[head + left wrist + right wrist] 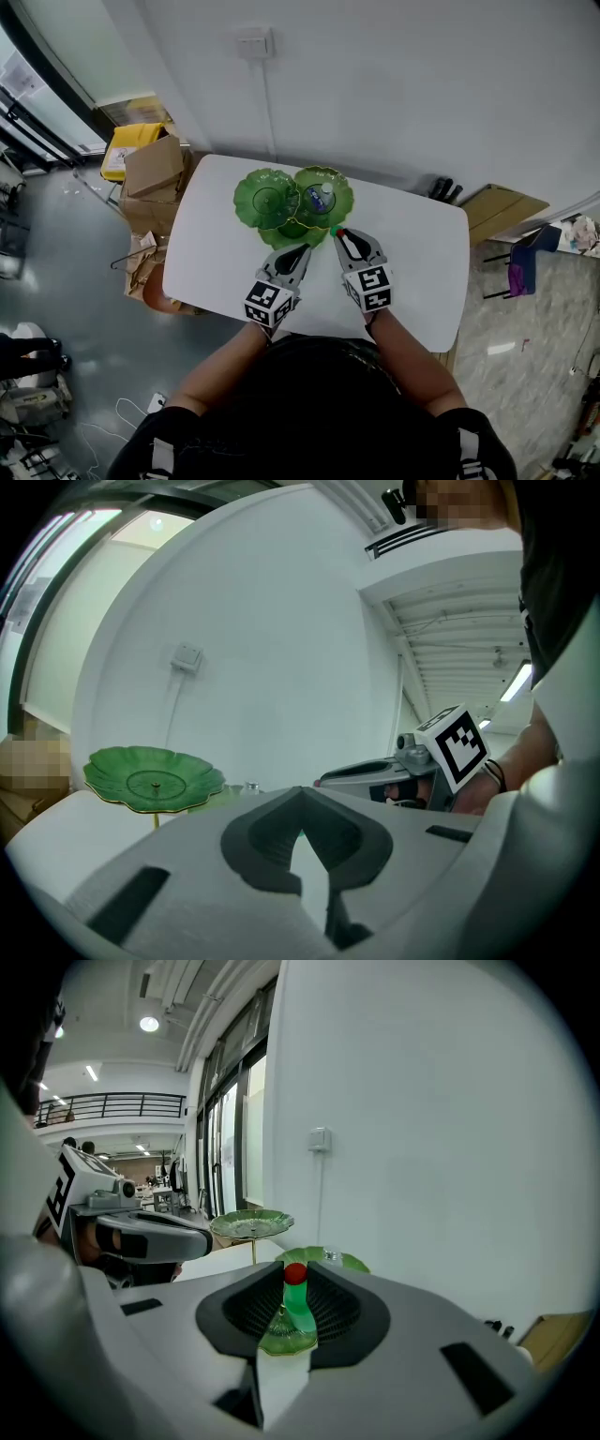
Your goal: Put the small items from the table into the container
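Nearly done: your right hand-held gripper grips a small green red-capped item just beside the green leaf-shaped tiered dish, small clear bottle already in; left hand-held gripper closed, empty.

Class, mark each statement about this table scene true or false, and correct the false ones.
1. The right gripper holds a small green item with a red tip. True.
2. The left gripper also holds an item. False: its jaws are together with nothing between them.
3. The green leaf-shaped container is empty. False: a small item lies in one of its dishes.
4. The container stands on the white table. True.
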The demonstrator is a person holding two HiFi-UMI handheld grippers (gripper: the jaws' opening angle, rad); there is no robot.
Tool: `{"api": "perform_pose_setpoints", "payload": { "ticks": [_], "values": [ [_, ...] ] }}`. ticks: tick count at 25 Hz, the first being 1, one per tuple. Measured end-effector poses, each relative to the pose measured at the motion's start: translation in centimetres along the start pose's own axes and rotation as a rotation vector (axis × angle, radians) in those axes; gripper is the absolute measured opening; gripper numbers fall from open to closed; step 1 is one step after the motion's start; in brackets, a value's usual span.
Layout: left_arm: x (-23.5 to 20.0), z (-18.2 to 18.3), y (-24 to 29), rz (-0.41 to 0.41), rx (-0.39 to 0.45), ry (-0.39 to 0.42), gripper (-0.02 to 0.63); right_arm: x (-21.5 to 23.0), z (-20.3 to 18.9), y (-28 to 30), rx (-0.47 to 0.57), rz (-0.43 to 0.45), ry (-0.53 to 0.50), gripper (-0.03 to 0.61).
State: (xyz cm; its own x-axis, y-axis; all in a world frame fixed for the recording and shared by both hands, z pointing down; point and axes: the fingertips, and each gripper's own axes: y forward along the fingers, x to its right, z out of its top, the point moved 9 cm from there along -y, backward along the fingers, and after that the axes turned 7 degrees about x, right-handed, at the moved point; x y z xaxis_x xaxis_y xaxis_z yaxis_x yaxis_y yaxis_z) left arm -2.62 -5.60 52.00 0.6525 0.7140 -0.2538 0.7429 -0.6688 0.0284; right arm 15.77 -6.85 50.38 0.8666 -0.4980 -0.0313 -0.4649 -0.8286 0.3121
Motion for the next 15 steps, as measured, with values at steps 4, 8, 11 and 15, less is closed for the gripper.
{"api": "perform_pose_setpoints", "payload": {
  "ticks": [4,8,11,15],
  "values": [
    [-1.1,-0.2,0.1,0.000,-0.009,-0.002,0.008,0.1,0.3,1.5,-0.006,0.004,-0.003,0.084],
    [-1.9,-0.4,0.6,0.001,-0.019,-0.011,0.008,0.7,0.5,2.9,-0.015,0.011,0.017,0.084],
    [-2.4,-0.7,0.9,0.002,-0.029,-0.019,0.008,1.0,0.4,4.1,-0.028,0.019,0.019,0.084],
    [-3.1,-1.2,1.3,-0.012,-0.046,-0.026,0.008,1.3,0.3,5.5,-0.036,0.028,0.021,0.084]
  ]
}}
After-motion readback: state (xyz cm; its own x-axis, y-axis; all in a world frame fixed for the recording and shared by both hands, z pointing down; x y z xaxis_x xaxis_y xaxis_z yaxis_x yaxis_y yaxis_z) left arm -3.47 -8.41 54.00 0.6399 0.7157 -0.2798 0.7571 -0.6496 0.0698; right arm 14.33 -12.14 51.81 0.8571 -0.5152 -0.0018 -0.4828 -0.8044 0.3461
